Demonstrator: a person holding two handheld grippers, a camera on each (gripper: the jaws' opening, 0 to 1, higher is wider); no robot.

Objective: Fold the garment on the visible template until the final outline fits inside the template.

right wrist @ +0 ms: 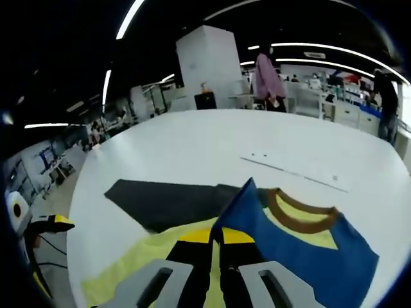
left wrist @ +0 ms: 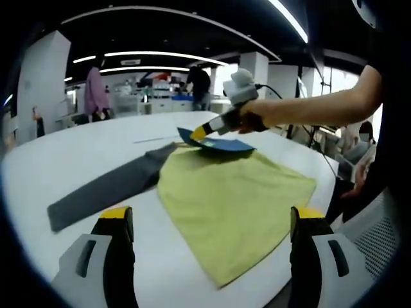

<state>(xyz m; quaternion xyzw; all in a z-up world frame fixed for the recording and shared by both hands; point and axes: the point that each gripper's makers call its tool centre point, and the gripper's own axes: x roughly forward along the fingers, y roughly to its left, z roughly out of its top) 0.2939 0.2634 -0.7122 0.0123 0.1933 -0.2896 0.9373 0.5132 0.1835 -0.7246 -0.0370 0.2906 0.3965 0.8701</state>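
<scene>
A garment lies flat on the white table: a yellow-green body, a dark grey sleeve stretched to the left, and a blue upper part. A person's hand holds my right gripper at the garment's far end, shut on the blue fabric and lifting its edge. In the right gripper view the right gripper pinches a raised fold of blue cloth beside the brown collar, with the grey sleeve behind. My left gripper stands wide open above the near hem.
A thin straight line with small marks lies on the table beyond the collar. The table edge curves close on the right. People and desks stand far behind, with a white pillar.
</scene>
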